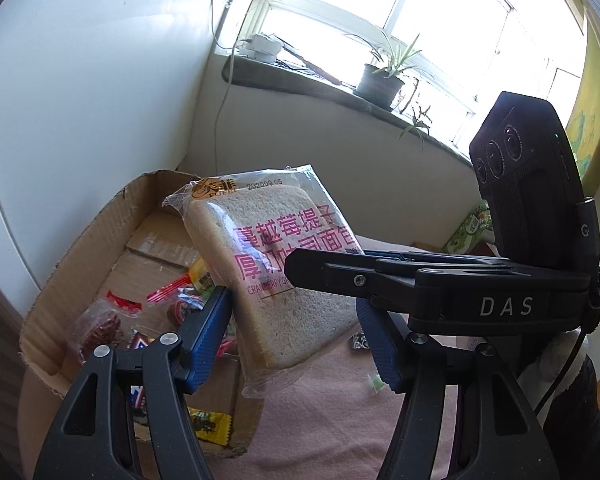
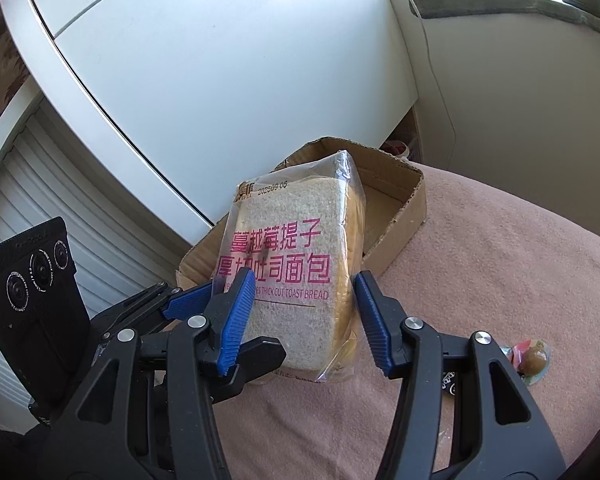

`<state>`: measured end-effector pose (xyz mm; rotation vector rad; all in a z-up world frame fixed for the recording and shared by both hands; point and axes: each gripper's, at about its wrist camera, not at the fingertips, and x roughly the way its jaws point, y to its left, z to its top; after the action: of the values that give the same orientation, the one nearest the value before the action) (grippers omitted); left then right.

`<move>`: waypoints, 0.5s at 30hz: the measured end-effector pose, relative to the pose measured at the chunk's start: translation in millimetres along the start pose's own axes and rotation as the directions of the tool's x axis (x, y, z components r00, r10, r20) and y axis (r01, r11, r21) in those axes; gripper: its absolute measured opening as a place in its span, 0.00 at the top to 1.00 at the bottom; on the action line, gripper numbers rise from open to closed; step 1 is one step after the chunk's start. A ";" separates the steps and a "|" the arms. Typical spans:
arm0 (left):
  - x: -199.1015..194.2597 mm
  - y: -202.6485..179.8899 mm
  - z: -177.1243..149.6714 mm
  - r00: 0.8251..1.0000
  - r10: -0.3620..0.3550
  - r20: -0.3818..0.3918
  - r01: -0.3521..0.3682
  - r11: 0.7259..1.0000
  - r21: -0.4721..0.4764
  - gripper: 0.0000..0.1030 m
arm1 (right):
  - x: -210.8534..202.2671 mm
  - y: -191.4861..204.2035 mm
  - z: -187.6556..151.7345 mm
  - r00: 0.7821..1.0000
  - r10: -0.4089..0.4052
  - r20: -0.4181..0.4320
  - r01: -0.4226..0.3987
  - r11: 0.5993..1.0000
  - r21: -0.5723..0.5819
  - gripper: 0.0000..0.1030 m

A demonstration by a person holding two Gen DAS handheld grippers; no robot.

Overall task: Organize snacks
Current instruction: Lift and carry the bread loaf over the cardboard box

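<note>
A clear packet of thick-cut toast bread (image 1: 276, 280) (image 2: 296, 272) with pink lettering hangs upright in the air, over the near end of an open cardboard box (image 1: 80, 248) (image 2: 412, 208). My left gripper (image 1: 292, 300) has its blue pads against the packet's two side edges. My right gripper (image 2: 304, 280) clamps the same packet from the other side, its pads pressing the bag. In the left wrist view one black finger (image 1: 320, 272) of the right gripper crosses in front of the bread. Several wrapped snacks (image 1: 104, 324) lie inside the box.
The box sits on a pink blanket (image 1: 340, 420) (image 2: 480, 260) beside a white cabinet (image 2: 220, 60). A wrapped candy (image 2: 532, 356) lies on the blanket at the right. A yellow packet (image 1: 212, 428) rests at the box's near edge. A potted plant (image 1: 380, 80) stands on the windowsill.
</note>
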<state>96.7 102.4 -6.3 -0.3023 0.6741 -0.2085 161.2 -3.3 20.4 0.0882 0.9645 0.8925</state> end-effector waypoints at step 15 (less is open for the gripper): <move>15.4 47.8 18.4 0.998 0.053 -0.034 -0.055 0.996 -0.066 0.39 | 59.6 7.1 36.5 0.998 0.036 -0.060 -0.038 0.999 -0.023 0.47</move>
<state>124.6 146.5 -17.9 -0.3450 0.7210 -0.1395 199.1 53.8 5.0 0.0598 1.0104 0.9448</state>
